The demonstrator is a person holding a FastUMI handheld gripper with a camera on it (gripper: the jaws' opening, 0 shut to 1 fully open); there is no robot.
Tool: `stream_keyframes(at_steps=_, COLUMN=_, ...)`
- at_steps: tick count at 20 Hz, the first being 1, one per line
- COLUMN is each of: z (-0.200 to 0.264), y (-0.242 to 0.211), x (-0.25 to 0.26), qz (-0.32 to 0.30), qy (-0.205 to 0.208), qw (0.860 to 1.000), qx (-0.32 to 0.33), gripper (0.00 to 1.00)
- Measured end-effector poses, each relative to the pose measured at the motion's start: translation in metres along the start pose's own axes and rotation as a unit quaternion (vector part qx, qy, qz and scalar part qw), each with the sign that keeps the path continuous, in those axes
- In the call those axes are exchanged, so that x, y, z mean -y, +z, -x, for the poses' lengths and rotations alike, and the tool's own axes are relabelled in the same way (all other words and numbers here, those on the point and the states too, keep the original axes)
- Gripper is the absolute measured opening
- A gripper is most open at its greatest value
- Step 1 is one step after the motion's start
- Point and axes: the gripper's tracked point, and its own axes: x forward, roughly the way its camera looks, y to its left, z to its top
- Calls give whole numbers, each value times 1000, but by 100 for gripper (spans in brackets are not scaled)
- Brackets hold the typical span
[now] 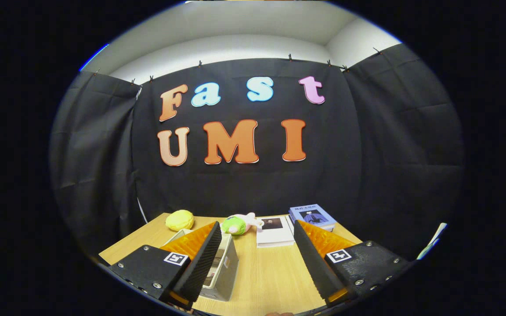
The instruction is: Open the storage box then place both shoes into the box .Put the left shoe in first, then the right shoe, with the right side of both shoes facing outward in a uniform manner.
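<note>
Gripper view shows the gripper (257, 228) with jaws wide apart, empty, above the wooden desk (266, 276) — the grey rectangular storage box (223, 273) sits under the left finger.

tool (257, 239) | ribbed wedge fingers | black screwed mounts | square tags

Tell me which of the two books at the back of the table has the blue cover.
The blue book, farther back and just beyond the open gripper. The white book beside it lies closer, next to the green plush toy.
</note>
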Motion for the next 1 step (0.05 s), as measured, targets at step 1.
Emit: stream_keyframes(at_steps=1, z=10, y=3, x=12, qz=3, qy=-7, qw=1000, qx=11, gripper=98)
